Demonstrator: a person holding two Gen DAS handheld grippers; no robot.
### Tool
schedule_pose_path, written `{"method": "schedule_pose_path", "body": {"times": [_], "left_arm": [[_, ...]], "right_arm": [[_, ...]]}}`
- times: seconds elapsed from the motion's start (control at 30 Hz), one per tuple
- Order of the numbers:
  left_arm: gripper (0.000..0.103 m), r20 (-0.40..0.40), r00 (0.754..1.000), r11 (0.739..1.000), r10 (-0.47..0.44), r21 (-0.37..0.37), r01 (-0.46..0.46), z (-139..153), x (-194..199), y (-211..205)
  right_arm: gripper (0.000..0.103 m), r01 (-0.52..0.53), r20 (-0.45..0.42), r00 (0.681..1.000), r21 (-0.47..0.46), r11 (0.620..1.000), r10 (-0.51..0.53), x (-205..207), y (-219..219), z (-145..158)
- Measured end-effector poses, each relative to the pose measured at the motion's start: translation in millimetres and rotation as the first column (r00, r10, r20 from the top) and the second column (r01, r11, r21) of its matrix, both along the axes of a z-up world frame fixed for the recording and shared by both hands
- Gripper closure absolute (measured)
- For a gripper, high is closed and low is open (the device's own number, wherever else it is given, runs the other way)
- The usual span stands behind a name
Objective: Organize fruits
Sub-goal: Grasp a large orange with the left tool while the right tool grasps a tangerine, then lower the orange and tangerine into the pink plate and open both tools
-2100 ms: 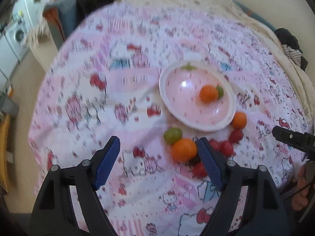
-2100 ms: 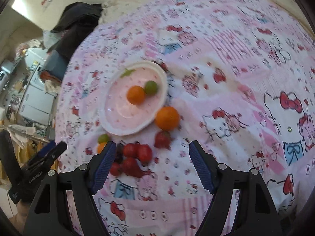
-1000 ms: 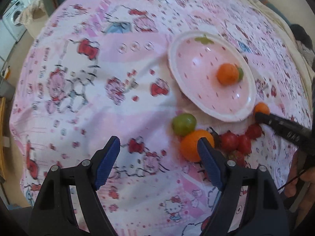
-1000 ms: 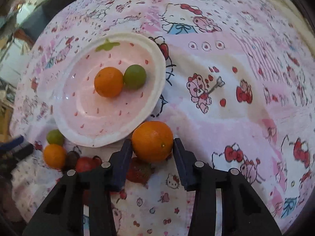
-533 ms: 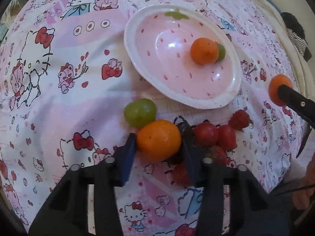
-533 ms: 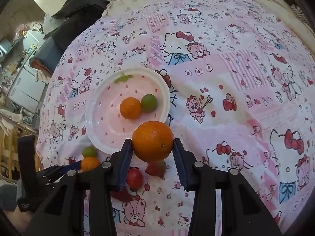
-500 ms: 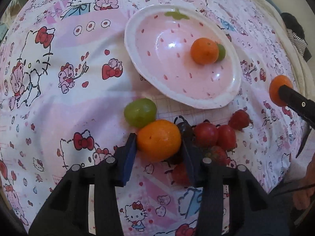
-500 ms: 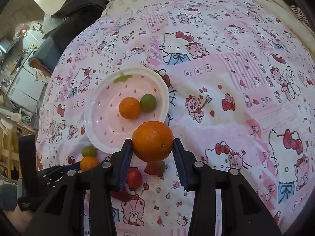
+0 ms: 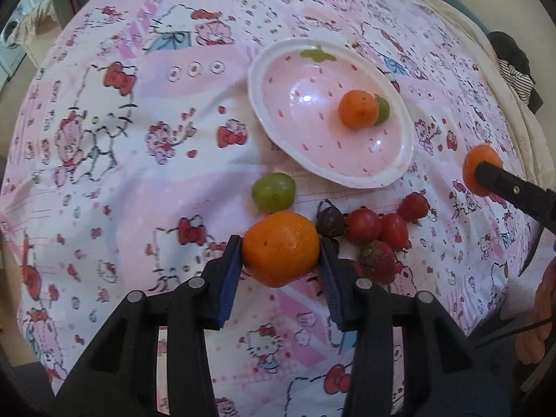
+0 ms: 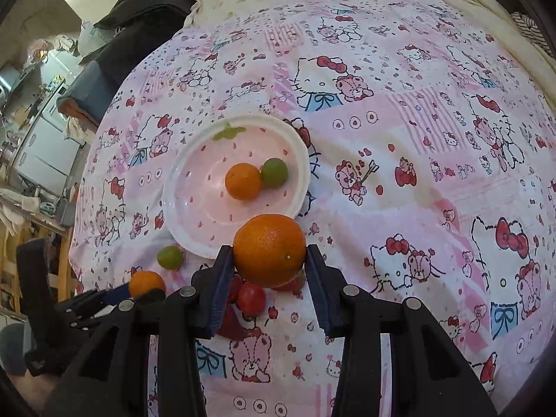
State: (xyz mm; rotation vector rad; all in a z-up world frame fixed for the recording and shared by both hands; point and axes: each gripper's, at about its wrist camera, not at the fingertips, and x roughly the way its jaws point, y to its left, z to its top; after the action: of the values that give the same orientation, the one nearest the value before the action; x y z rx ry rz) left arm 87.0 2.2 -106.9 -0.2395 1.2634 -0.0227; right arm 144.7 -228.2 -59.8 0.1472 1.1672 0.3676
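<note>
Jaws of the left gripper (image 9: 280,260) have just been closing and now pinch an orange (image 9: 280,248) that sat loose on the cloth between spread pads a second ago; it seems to rest on or just above the bedspread (image 9: 139,160), and whether it has left the cloth I cannot tell. Across from it, the right gripper (image 10: 269,267) pinches a second orange (image 10: 269,250), which was down beside the bowl a second ago and now hangs clear above the bowl's near rim. Just past the left gripper's pads lie a dark fruit (image 9: 330,223), two small tomatoes (image 9: 377,227) and strawberries (image 9: 378,262), bunched together, with a green fruit (image 9: 274,191) just beyond the held orange. Farther on sits the pink bowl (image 9: 278,132), already holding a small orange (image 9: 358,109) touching a green fruit (image 9: 383,109). At the far edge a dark heap of clothes (image 10: 146,17) lies on the bed. With both oranges now gripped, the next step is likely to carry them over the bowl and let go; the cluster of red fruit and the loose green one remain to be sorted.
</note>
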Motion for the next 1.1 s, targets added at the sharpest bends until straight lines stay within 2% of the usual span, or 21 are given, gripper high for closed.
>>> {"method": "schedule_pose_path", "body": {"times": [0.13,0.27,0.37,0.5,0.57,0.7,0.8,0.97,1.1], "left_arm": [[0.064,0.026,1.0,1.0,0.013,0.02,-0.014,8.5,-4.1,4.9],[0.064,0.098,0.995,0.998,0.037,0.041,-0.041,29.0,-8.1,11.8],[0.064,0.153,0.986,0.996,0.062,0.056,-0.072,46.3,-6.8,17.4],[0.064,0.251,0.964,0.991,0.084,0.079,-0.107,77.0,-1.8,24.2],[0.064,0.292,0.954,0.992,0.065,0.085,-0.094,91.2,2.4,24.2],[0.064,0.377,0.926,0.986,0.023,0.143,-0.083,117.6,14.0,18.9],[0.064,0.393,0.919,0.985,0.022,0.149,-0.087,124.9,26.8,21.7],[0.064,0.363,0.931,0.985,0.041,0.14,-0.098,117.8,47.7,26.3],[0.064,0.336,0.941,0.985,0.04,0.144,-0.093,104.3,62.9,24.7]], "right_arm": [[0.06,0.002,0.021,1.0,0.0,1.0,-0.002,-4.8,-1.1,4.6],[0.06,0.032,0.029,0.999,0.022,0.999,-0.032,-7.6,-9.2,11.0],[0.06,0.051,0.048,0.997,0.084,0.995,-0.055,-10.6,-14.2,21.6],[0.06,0.055,0.111,0.991,0.128,0.99,-0.07,-11.2,-14.8,39.5],[0.06,0.043,0.146,0.987,0.139,0.989,-0.064,-9.6,-12.4,46.8],[0.06,0.021,0.185,0.981,0.169,0.985,-0.053,1.7,-5.3,56.4],[0.06,0.009,0.209,0.977,0.183,0.983,-0.048,10.3,-0.8,61.4],[0.06,0.001,0.221,0.974,0.216,0.976,-0.05,22.8,4.2,63.8],[0.06,-0.002,0.209,0.977,0.209,0.978,-0.043,35.9,10.9,58.3]]}}
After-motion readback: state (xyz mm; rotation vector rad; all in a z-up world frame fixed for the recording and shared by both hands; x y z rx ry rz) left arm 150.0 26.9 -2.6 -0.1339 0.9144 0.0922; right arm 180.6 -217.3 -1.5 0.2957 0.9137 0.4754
